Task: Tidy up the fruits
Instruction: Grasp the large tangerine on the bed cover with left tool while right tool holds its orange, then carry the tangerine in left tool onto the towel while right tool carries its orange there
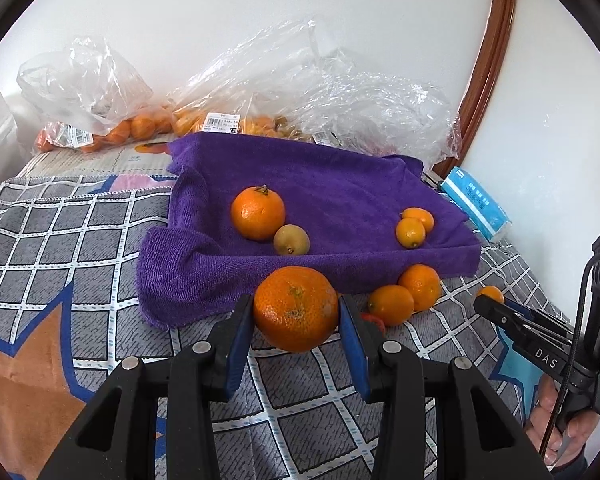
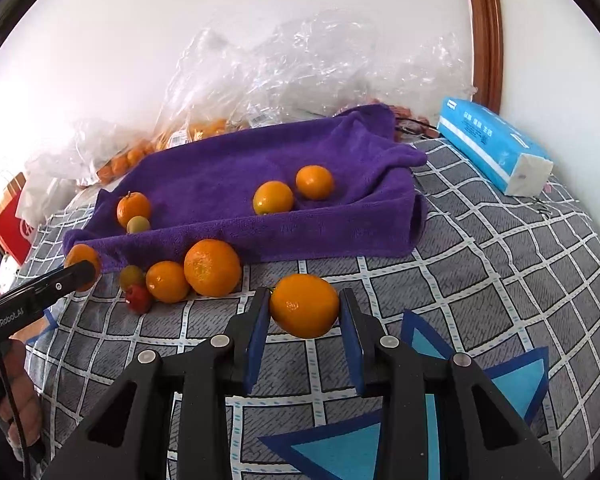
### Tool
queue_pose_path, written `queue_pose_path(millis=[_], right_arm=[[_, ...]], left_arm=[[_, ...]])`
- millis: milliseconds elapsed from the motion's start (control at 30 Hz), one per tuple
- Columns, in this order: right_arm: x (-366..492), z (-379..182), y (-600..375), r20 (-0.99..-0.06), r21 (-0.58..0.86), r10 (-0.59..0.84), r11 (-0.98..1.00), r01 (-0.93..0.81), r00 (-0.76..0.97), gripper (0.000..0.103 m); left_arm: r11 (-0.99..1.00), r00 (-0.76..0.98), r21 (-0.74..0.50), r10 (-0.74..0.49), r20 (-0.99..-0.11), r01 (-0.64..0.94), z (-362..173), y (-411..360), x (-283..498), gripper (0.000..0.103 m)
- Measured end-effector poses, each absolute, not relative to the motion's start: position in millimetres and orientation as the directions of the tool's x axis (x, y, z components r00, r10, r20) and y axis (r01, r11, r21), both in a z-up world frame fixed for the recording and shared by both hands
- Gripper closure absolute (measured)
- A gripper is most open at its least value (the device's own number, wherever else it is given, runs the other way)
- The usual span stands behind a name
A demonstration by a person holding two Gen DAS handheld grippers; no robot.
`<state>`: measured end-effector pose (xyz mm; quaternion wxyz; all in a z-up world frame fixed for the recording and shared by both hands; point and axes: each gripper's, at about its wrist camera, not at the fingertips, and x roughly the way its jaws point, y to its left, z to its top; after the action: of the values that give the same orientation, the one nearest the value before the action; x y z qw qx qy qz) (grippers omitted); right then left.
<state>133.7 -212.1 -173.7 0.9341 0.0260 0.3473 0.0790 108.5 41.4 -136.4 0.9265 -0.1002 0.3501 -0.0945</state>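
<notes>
My left gripper (image 1: 296, 312) is shut on a large orange (image 1: 296, 308), held just above the bedspread in front of the purple towel (image 1: 320, 184). My right gripper (image 2: 305, 310) is shut on a smaller orange (image 2: 304, 305); it also shows at the right of the left wrist view (image 1: 490, 300). On the towel lie an orange (image 1: 258, 212), a greenish fruit (image 1: 291, 240) and two small oranges (image 1: 414, 226). In front of the towel lie two oranges (image 2: 196, 274), a greenish fruit (image 2: 131, 276) and a small red fruit (image 2: 139, 299).
Clear plastic bags (image 1: 260, 92) holding more oranges lie behind the towel by the white wall. A blue tissue pack (image 2: 492, 144) lies at the right. A red bag (image 2: 12, 224) stands at the far left. The checked bedspread (image 2: 500, 260) covers the surface.
</notes>
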Motion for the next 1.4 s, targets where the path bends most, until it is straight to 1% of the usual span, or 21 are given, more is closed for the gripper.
queue_pose_path(millis=[233,467,567,700,867,967,1167,1233,1400], right_arm=[[126.9,-168.8,-219.3,-0.608,0.139,0.185,0.982,-0.125,0.772,0.068],[123.1,-166.2,-217.1,-0.604,0.120,0.163,0.986,-0.113,0.780,0.068],[118.4,-162.8,-217.0,-0.607,0.138,0.180,0.983,-0.121,0.774,0.068],[110.7,-148.6,-219.8,-0.600,0.171,0.213,0.976,-0.136,0.771,0.068],[108.4,-124.5,-220.5,-0.582,0.148,0.194,0.980,-0.132,0.789,0.068],[111.2,-111.2,-219.4,-0.573,0.161,0.209,0.977,-0.142,0.792,0.068],[112.5,-84.2,-210.9,-0.546,0.137,0.208,0.978,-0.159,0.812,0.068],[112.3,-78.3,-207.6,-0.537,0.121,0.207,0.978,-0.168,0.818,0.068],[113.7,-69.4,-201.3,-0.526,0.095,0.197,0.980,-0.172,0.827,0.068]], left_arm=[[0.962,0.768,-0.259,-0.233,-0.597,0.090,-130.3,45.0,103.3,0.063],[0.968,0.785,-0.235,-0.214,-0.582,0.090,-124.5,44.2,98.2,0.063],[0.960,0.783,-0.262,-0.240,-0.574,0.102,-120.7,44.3,96.1,0.063],[0.962,0.780,-0.252,-0.238,-0.578,0.107,-112.9,39.6,93.0,0.063],[0.949,0.782,-0.298,-0.264,-0.564,0.106,-95.8,44.0,84.9,0.063],[0.957,0.799,-0.277,-0.236,-0.553,0.090,-82.2,47.8,80.5,0.063],[0.956,0.805,-0.290,-0.213,-0.554,0.053,-59.6,58.0,81.2,0.063],[0.949,0.804,-0.311,-0.220,-0.552,0.046,-55.8,61.9,82.1,0.063],[0.950,0.809,-0.312,-0.207,-0.551,0.031,-43.9,65.6,82.6,0.063]])
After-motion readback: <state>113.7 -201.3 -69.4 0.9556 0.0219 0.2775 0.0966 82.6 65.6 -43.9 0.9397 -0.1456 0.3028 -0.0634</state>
